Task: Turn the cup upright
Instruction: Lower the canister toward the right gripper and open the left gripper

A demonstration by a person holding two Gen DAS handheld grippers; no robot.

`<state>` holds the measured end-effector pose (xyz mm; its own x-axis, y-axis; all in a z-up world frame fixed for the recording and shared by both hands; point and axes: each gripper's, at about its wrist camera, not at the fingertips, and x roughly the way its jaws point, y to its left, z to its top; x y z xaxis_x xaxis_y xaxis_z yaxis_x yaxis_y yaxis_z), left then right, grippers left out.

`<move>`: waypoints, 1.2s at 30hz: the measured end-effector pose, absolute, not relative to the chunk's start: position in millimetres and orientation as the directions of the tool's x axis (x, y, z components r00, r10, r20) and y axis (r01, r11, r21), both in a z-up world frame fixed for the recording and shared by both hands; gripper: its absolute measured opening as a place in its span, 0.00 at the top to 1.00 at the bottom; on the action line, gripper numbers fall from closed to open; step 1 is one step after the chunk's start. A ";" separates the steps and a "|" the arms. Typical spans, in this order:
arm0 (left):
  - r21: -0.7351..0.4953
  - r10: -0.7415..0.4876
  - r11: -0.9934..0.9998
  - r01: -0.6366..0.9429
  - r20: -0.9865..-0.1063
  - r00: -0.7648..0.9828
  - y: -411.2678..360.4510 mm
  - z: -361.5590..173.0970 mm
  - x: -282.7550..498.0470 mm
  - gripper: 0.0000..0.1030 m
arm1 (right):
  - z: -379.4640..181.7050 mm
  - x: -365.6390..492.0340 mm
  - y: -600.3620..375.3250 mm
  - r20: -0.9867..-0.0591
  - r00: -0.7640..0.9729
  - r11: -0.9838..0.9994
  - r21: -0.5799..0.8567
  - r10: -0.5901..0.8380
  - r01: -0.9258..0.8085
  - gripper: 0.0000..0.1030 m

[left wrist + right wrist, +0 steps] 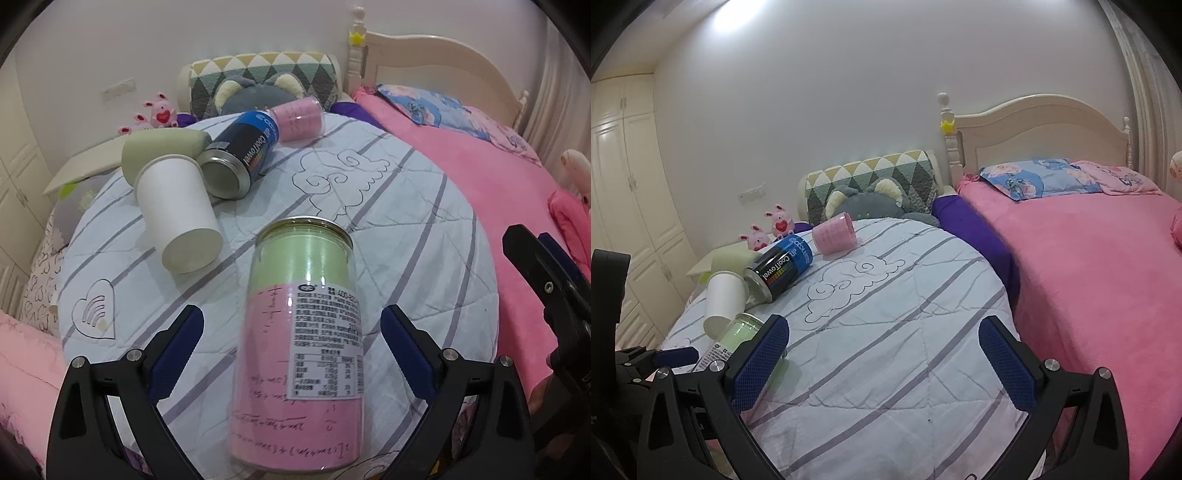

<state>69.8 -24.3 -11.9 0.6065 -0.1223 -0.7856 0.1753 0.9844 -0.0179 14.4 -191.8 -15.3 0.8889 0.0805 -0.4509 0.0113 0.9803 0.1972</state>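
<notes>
A white paper cup (177,214) lies on its side on the round quilted table (388,221), base toward me; it also shows in the right wrist view (722,299). A pink and green clear can (303,343) lies between the fingers of my open left gripper (291,332), not gripped; its green end shows in the right wrist view (738,334). A dark blue can (240,158) lies on its side behind the paper cup. A pink cup (299,120) lies on its side at the far edge. My right gripper (882,354) is open and empty above the table.
A pale green object (159,147) lies behind the paper cup. A grey plush toy (255,92) and a patterned cushion (266,68) sit behind the table. A pink bed (1089,266) lies to the right. The right gripper's body (554,302) shows at the right edge.
</notes>
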 end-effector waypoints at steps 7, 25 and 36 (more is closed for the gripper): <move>0.006 -0.110 0.986 0.169 -0.736 0.668 -1.3 13.2 54.2 0.05 | -0.1 3.6 -177.9 -0.439 0.897 0.981 0.191 0.054 0.035 0.00; 0.049 -0.087 0.987 0.151 -0.630 0.772 80.5 39.4 60.3 0.05 | 15.4 25.7 -87.0 -0.518 0.853 0.991 0.134 0.056 0.017 0.00; 0.048 -0.093 0.986 0.161 -0.642 0.761 100.5 21.9 86.0 0.05 | 0.6 61.7 -62.5 -0.633 0.774 0.993 0.102 0.023 0.055 0.00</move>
<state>86.0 100.5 21.9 0.7609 -0.0929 -0.6422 0.1606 0.9859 0.0476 61.7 -62.5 0.6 0.7742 0.0226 -0.6325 0.0548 0.9932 0.1025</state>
